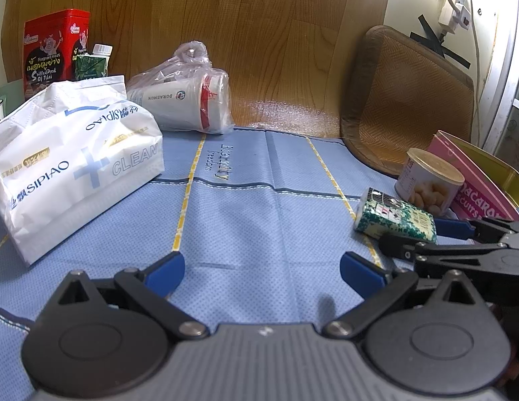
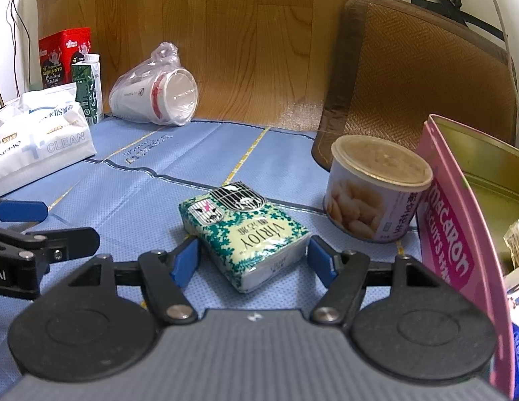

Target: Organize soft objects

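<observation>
A small green-patterned tissue pack [image 2: 246,234] lies flat on the blue cloth [image 1: 259,200]. My right gripper [image 2: 252,254] straddles its near end, one blue pad at each side; the jaws stand open, close to the pack without squeezing it. In the left wrist view the same pack [image 1: 396,219] is at the right, with the right gripper's fingers [image 1: 455,228] around it. My left gripper [image 1: 262,267] hovers open over bare cloth with nothing between its pads. A large white SIPIAO tissue pack [image 1: 75,163] rests at the left.
A paper cup in a plastic bag [image 1: 186,103] lies on its side at the back. A snack can [image 2: 373,197] and an open pink macaron tin [image 2: 450,240] stand right of the small pack. Behind are a woven cushion [image 2: 416,77], a red tin [image 1: 54,50] and a carton [image 2: 89,90].
</observation>
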A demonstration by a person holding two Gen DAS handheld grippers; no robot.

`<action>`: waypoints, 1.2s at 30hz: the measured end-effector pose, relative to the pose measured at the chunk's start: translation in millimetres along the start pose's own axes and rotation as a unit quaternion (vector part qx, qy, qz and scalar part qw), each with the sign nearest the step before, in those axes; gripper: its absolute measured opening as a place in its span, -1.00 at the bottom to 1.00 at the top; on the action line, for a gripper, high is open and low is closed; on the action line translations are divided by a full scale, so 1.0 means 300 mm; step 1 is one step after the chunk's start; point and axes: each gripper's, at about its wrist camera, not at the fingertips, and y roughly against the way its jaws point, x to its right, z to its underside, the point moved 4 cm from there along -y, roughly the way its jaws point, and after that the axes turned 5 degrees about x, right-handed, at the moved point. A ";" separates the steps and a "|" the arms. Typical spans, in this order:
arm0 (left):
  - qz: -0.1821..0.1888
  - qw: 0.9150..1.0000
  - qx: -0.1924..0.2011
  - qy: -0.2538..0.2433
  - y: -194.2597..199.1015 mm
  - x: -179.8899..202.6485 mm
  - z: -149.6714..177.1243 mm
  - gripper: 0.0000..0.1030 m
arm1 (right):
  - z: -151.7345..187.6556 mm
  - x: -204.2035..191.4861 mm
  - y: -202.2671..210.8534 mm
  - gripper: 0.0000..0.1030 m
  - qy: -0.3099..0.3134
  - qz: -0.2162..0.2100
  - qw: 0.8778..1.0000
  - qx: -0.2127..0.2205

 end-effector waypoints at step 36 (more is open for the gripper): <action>-0.038 0.999 -0.007 -0.016 -0.006 -0.003 -0.002 0.99 | 0.120 -0.035 0.199 0.29 0.033 -0.082 0.996 0.003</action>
